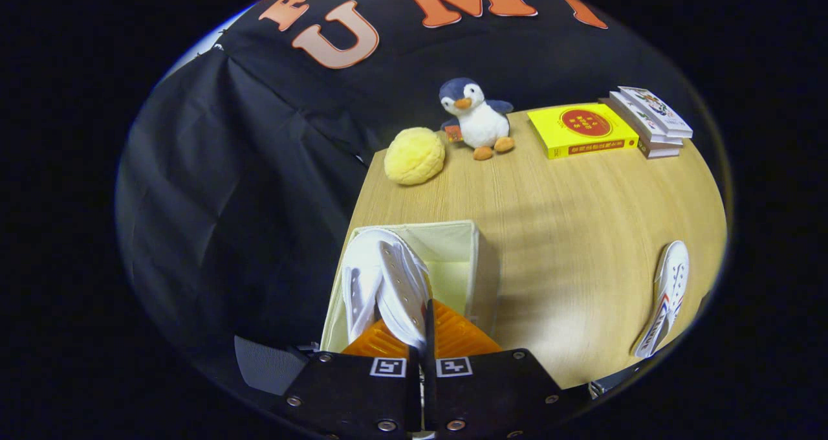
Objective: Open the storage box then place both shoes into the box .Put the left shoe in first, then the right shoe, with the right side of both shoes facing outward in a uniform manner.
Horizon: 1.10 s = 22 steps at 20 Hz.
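In the gripper view, the gripper was clamped on a white canvas shoe, long axis pointing ahead into the open cream fabric storage box at lower centre, while the second white shoe lay on the wooden surface at lower right.

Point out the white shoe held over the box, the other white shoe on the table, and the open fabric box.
White canvas shoe in the hand-held gripper (388, 285), gripper view: upper with eyelets.
White canvas shoe with striped side (666, 297), gripper view: its side.
Cream open fabric storage box (475, 259), gripper view: right wall rim.
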Available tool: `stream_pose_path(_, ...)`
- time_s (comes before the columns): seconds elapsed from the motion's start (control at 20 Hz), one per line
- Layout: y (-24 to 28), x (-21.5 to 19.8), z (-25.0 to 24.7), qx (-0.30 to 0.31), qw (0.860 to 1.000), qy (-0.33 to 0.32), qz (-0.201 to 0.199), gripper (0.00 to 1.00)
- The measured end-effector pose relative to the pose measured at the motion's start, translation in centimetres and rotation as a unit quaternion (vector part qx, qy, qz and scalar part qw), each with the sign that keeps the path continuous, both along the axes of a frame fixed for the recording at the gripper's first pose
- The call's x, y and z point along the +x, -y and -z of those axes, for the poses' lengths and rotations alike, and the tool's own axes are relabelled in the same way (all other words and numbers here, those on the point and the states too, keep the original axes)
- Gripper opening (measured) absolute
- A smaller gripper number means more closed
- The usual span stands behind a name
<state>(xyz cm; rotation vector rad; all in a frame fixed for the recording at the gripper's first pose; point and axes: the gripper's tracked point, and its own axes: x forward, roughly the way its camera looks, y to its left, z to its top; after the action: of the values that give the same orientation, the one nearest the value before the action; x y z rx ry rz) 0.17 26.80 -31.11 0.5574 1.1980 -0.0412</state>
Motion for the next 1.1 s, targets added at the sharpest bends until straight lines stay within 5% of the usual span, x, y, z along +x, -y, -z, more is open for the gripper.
stream_pose_path(0.6,-7.2,-0.1,10.5,-0.029,0.986,-0.152,0.058,0.05)
stream_pose_path(0.8,-10.1,-1.6,8.3,0.052,0.986,-0.155,0.024,0.20)
stream_pose_path(1.1,-5.2,0.6,0.7,0.099,0.995,-0.027,-0.019,0.53)
